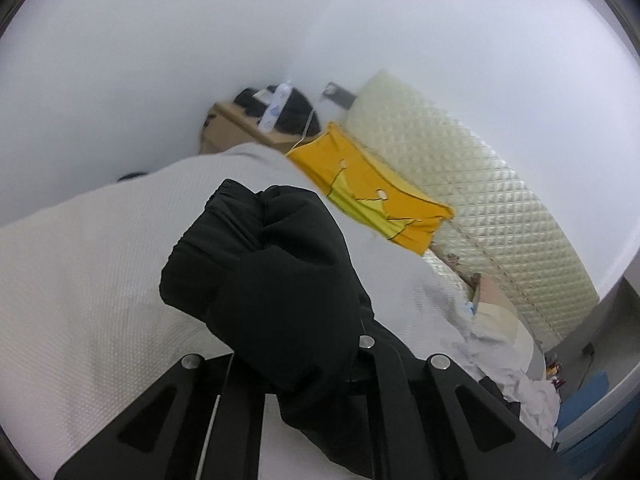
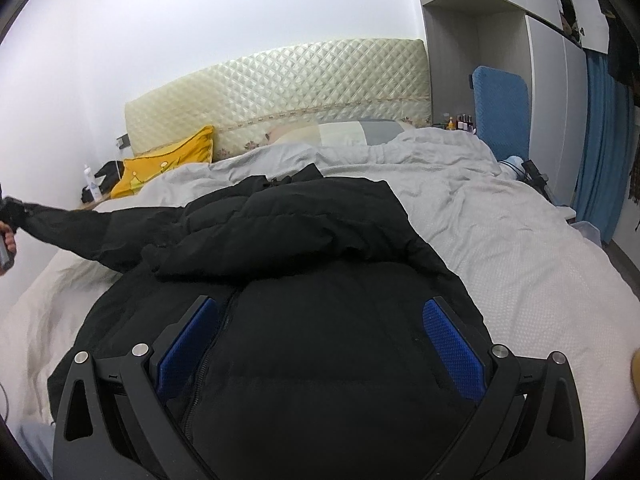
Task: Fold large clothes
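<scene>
While spread zip-up on the grey rumpled bedspread [image 2: 500,240], black padded jacket [image 2: 320,360] barely begun: left gripper [image 1: 304,364] clamped on raised left sleeve [image 2: 80,224], right gripper [image 2: 320,344] apart above near body.

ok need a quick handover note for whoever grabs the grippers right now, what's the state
Left gripper: shut on the black jacket's sleeve cuff, sleeve pulled out to the side, off the bed.
Right gripper: open, over the jacket body, gripping nothing.
Jacket lies on the grey duvet, zipper side up, yellow pillow beyond it.
Done: one sleeve picked up.
Left: probably fold that sleeve across the body, then the other, then fold the body.
</scene>
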Available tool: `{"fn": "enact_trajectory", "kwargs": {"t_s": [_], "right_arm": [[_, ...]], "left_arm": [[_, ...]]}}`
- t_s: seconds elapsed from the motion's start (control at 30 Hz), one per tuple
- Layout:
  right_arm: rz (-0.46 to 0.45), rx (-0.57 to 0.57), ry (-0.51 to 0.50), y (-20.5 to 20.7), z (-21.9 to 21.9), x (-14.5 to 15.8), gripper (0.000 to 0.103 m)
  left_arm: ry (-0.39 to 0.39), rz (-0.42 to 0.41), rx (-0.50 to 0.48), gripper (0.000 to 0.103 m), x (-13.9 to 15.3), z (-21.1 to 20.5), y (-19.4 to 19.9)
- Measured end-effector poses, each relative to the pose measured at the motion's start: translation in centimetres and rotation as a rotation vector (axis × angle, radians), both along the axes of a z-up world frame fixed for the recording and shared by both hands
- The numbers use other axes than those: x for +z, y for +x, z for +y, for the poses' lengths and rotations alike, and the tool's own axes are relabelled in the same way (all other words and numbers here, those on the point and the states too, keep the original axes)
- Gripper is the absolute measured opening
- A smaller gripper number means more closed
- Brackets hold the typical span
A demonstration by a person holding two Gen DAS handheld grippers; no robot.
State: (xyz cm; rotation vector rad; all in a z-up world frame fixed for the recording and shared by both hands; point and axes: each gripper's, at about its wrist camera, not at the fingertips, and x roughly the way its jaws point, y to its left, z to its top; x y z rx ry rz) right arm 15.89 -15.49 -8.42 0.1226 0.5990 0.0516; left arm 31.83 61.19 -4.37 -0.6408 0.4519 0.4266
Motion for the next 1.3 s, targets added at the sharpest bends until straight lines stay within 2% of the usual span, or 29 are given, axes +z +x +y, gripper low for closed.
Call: {"fn": "enact_trajectory", "kwargs": {"t_s": [0.27, 0.47, 0.77, 0.93, 1.07, 1.17, 1.3], "right_arm": [[-0.040, 0.015, -0.003, -0.8, -0.9, 1.2, 0.103], [-0.064, 0.013, -0.015, -1.6, -2.2, 1.8, 0.103], [-0.074, 0.041, -0.018, -2.3, -4.0, 2.2, 0.103], [-0.086, 0.040, -0.009, -2.8, -5.1, 2.6, 0.103], [-0.099, 0.031, -0.005, -3.2, -6.1, 3.1, 0.103], [-0.110, 0.016, 0.001, -3.5, -7.1, 3.4, 0.103], [-0.123, -0.003, 0.004, -3.5, -8.4, 3.7, 0.103]], "left_arm": [[0.127, -0.023, -0.069, 0.007, 8.5, -7.8, -0.4], [0.200, -0.075, -0.147, 0.007, 15.1, -15.8, -1.1], [0.289, -0.115, -0.271, 0.007, 21.4, -29.2, -1.0], [0.334, -0.127, -0.351, 0.007, 23.0, -37.7, -0.5], [0.349, -0.135, -0.433, 0.007, 22.9, -45.5, 0.6], [0.363, -0.134, -0.503, 0.007, 22.1, -51.5, 1.8], [0.373, -0.118, -0.601, 0.007, 19.4, -59.1, 3.2]]}}
